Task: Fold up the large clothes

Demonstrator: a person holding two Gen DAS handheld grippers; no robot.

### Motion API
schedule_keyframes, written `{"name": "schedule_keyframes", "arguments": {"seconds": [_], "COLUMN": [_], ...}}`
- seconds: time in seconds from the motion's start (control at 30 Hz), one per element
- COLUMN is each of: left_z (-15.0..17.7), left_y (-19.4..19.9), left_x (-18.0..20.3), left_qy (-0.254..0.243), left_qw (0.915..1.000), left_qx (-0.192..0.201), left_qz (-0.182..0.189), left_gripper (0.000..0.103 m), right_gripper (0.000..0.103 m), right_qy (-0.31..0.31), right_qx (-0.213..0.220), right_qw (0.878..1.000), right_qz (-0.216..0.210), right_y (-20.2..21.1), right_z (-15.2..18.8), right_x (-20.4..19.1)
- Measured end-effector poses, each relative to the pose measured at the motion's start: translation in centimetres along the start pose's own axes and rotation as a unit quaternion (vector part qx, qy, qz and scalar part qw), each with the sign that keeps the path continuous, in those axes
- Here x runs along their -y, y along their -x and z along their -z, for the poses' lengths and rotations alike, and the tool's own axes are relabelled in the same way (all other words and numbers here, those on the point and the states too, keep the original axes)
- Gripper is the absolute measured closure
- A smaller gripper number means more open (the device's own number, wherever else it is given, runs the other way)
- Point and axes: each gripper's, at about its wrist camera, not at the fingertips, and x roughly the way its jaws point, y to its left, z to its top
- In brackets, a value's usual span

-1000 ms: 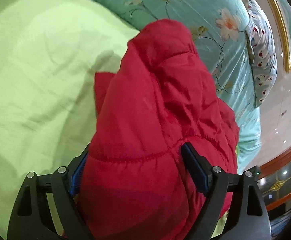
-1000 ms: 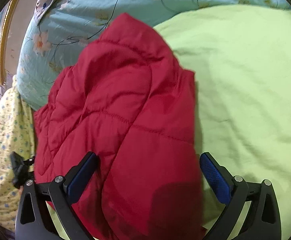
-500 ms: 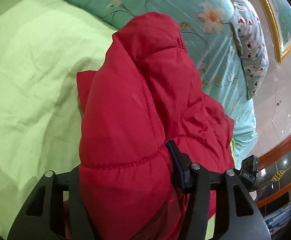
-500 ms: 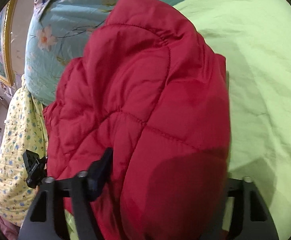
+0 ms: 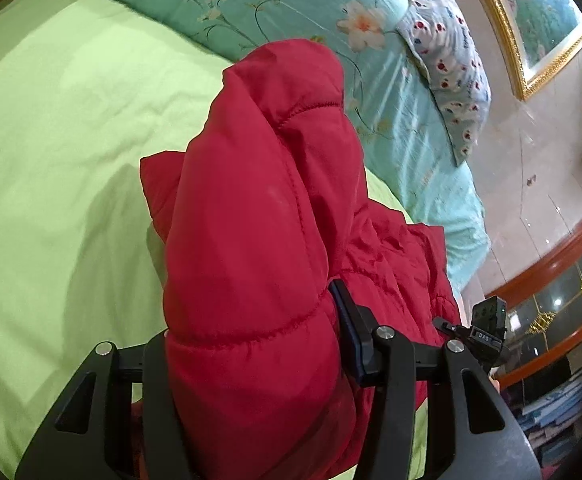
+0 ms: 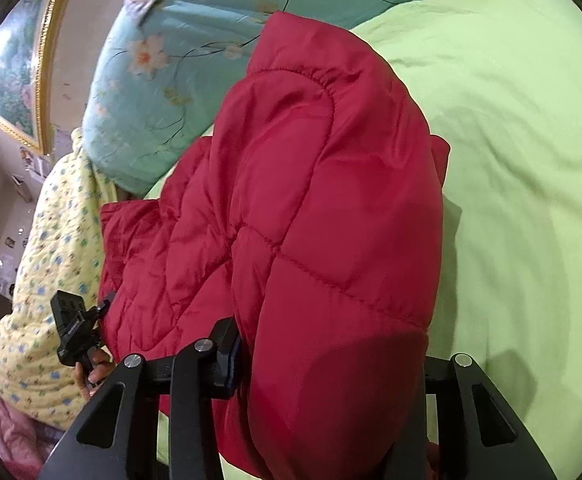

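Red jacket [image 5: 251, 240] edge-on, green sheet [image 5: 51, 140] adj.

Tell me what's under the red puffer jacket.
The lime-green sheet shows around the red puffer jacket. The patch directly beneath is covered, so anything lying there is hidden.

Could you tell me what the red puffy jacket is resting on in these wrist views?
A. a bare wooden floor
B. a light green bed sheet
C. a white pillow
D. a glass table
B: the red puffy jacket lies on the light green bed sheet, which spreads out beside it in both wrist views, with a teal floral quilt behind it.
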Motion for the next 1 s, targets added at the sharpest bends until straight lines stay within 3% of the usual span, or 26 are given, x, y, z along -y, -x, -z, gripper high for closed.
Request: {"name": "schedule_keyframes", "arguments": {"seconds": [0.2, 0.33, 0.53, 0.77, 1.0], "left_z": [3.9, 5.2, 5.0, 5.3, 4.7], "left_y": [2.4, 2.4, 1.2, 2.3, 4.1], "left_x": [0.1, -0.5, -0.7, -0.4, 0.1], "left_qy": [-0.005, -0.011, -0.013, -0.042, -0.061], "left_qw": [0.9997, 0.9995, 0.9988, 0.9958, 0.9913], "left_qx": [-0.024, -0.024, -0.022, -0.023, 0.006], "left_qz": [-0.001, -0.018, -0.042, -0.078, -0.116], "left_gripper": [0.054, 0.054, 0.047, 0.035, 0.025], "right_gripper": [0.06, 0.056, 0.043, 0.027, 0.024], "right_qy": [-0.002, 0.008, 0.006, -0.012, -0.007], "right_qx": [-0.01, -0.009, 0.003, 0.003, 0.013], "right_qw": [1.0, 1.0, 1.0, 1.0, 0.999], "right_qz": [-0.013, -0.003, 0.015, 0.022, 0.044], "right_y": [2.7, 3.3, 2.5, 2.6, 4.1], "right_z": [5.4, 7.2, 7.2, 7.6, 7.5], "right_x": [-0.2, 0.1, -0.2, 0.6, 0.6]}}
